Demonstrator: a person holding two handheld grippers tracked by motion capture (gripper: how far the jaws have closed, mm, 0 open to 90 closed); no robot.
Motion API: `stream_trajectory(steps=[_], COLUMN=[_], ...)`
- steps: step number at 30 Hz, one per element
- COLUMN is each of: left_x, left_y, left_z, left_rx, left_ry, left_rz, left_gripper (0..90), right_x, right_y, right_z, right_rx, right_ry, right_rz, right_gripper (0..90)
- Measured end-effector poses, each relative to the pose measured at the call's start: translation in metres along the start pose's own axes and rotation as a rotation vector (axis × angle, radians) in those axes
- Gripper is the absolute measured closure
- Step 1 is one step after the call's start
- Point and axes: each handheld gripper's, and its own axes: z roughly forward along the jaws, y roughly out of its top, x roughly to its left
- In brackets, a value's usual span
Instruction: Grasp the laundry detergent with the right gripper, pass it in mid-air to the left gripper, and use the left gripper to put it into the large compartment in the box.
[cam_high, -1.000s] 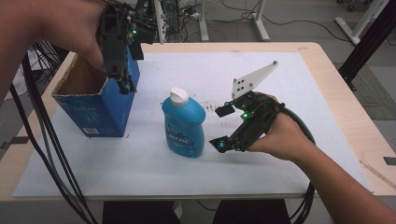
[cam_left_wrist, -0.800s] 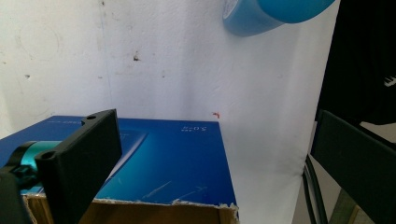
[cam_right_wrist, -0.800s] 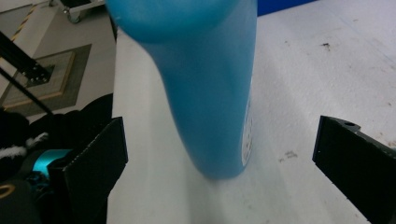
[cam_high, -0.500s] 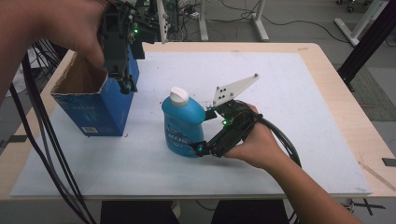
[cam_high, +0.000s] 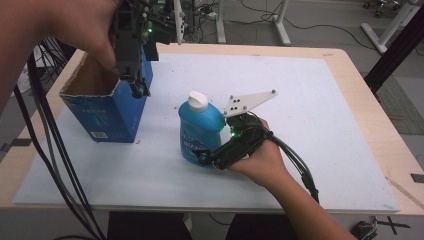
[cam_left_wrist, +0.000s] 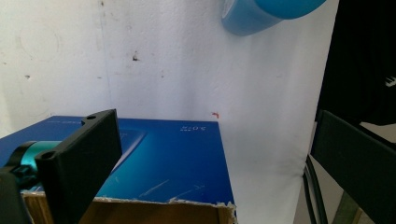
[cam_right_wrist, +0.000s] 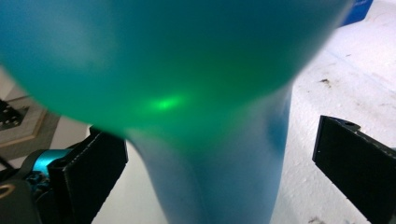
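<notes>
While the right gripper sits low on the near side of the table, its two black jaws stand wide apart with the blue bottle between them, and they have not closed on it yet. From the right gripper view, the bottle is very close and blurry, with a gap on each side between it and the jaws. A good way to do this step, I think, is to push in until the bottle's body is deep between the jaws, keep the gripper level, and then squeeze slowly so the bottle does not tip or slide on the white sheet. Squeezing down low may be best, because the bottle looks rounder and wider higher up. The bottle stands near the middle of the table, upright, with its long side going up and down. Its white cap points up and looks to lean a little to the left. Farther away and to the left stands a blue cardboard box with its top open. The left gripper hangs over the box's right wall, pointing down. Its jaws are apart too, one over the box's opening and one out past the wall, as the left gripper view shows. I cannot tell if they touch the wall.
</notes>
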Motion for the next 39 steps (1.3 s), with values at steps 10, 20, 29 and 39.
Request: stream_trajectory(steps=[10,20,29,39], left_x=[0.001,0.002,0.003,0.003], left_y=[-0.008,-0.008,-0.007,-0.006], left_z=[0.002,0.004,0.007,0.014], left_rx=[-0.001,0.000,0.004,0.008], left_ry=[-0.001,-0.005,-0.013,-0.021], left_rz=[-0.012,-0.010,-0.010,-0.003], left_gripper=[1.7,1.7,1.7,1.7], right_x=[0.002,0.004,0.004,0.006], right_y=[-0.007,-0.010,-0.011,-0.010], right_z=[0.006,0.009,0.009,0.007], right_rx=[-0.080,-0.097,-0.111,-0.122], right_ry=[-0.038,-0.056,-0.041,-0.036], right_rz=[0.019,0.009,-0.014,-0.038], right_gripper=[2.5,5.6,16.7,26.7])
